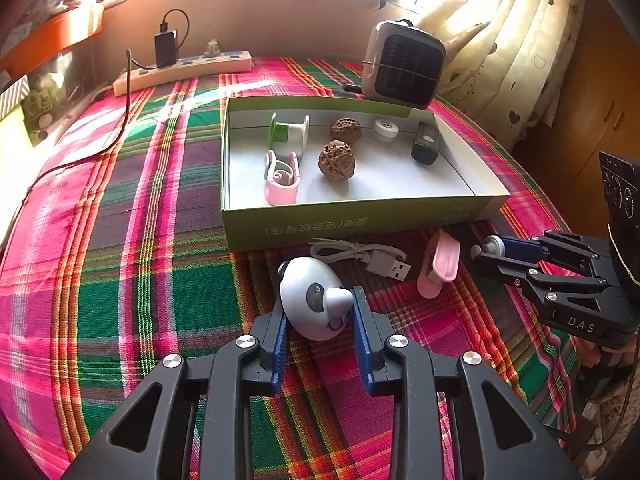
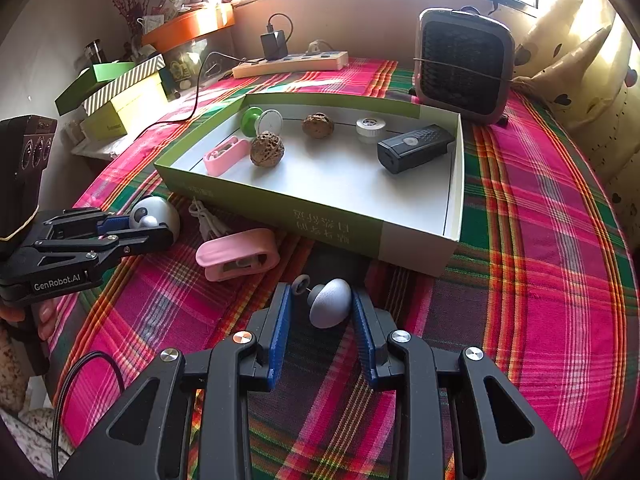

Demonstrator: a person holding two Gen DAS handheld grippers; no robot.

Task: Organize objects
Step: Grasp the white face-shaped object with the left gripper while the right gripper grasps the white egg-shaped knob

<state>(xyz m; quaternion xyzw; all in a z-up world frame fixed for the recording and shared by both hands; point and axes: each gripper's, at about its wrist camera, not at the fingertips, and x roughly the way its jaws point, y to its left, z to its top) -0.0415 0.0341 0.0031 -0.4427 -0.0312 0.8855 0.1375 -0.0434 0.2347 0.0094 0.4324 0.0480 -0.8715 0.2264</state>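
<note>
Left wrist: left gripper point(image 1: 318, 312) closed on rounded white panda-faced plastic toy point(image 1: 312, 298), just before green-and-white cardboard box point(image 1: 360, 222). Pickup step, judged; next, lift over box wall.

Right wrist: right gripper point(image 2: 320, 308) narrow, pads seemingly touching small grey egg-shaped piece point(image 2: 331, 302), also just before box point(image 2: 280, 204); grip uncertain.

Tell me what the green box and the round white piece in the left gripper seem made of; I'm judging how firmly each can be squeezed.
The green box looks like thin cardboard: matte printed outside, plain white inside, folded walls with sharp creased corners. The round white piece looks like hard moulded plastic: a smooth, slightly glossy shell with grey inset patches. Whether it is hollow cannot be told.
</note>
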